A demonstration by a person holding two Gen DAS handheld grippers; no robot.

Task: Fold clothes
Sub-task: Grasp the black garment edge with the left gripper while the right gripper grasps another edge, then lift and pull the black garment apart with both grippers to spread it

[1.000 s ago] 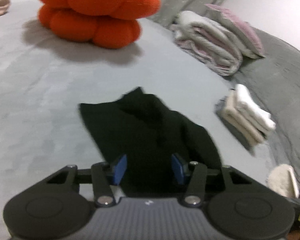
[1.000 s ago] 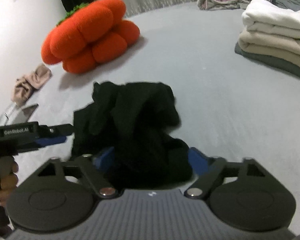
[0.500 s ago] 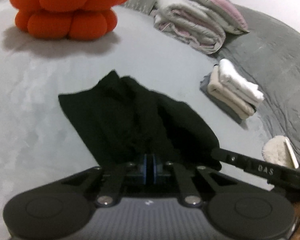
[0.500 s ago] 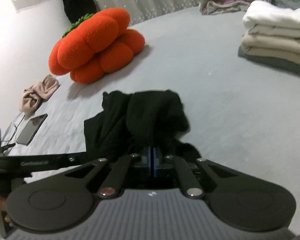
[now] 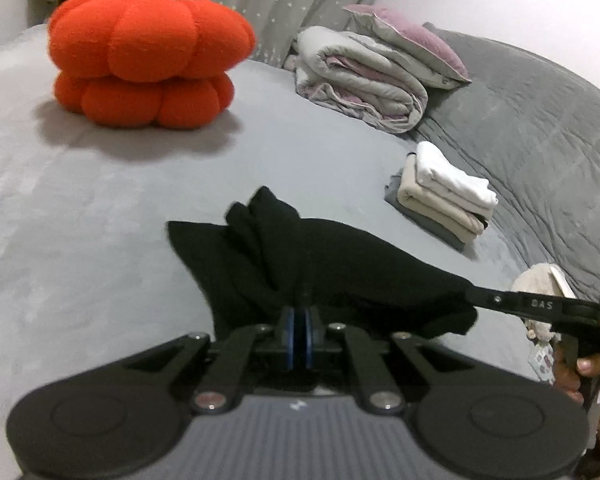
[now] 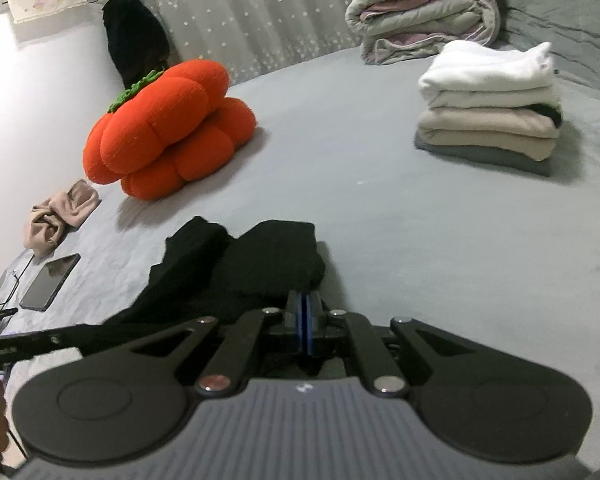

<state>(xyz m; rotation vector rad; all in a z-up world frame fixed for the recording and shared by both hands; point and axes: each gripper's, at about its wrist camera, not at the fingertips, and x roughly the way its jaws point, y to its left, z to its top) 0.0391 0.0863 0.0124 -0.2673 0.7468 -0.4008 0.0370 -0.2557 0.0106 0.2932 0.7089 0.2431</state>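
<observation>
Since a second ago: both claws gone from wide apart to clamped, blue pads pressed together on cloth, near hem raised off the sheet.

Left to right in the left wrist view: orange pumpkin cushion (image 5: 144,56) at upper left, rolled quilt (image 5: 360,80) at upper centre, stack of folded clothes (image 5: 440,196) at centre right. Centre frame: black garment (image 5: 300,264) on the grey bed (image 5: 100,240), bunched, stretching straight ahead of the claw toward the cushion. Left gripper (image 5: 298,320) pinching the near edge at lower centre; right gripper (image 6: 305,320) doing the same just beside it (its black finger enters from the right edge), so both equally near. Both held low and roughly level, pointing forward across the bed. Judging by this, near edge likely to travel forward over the far part.
</observation>
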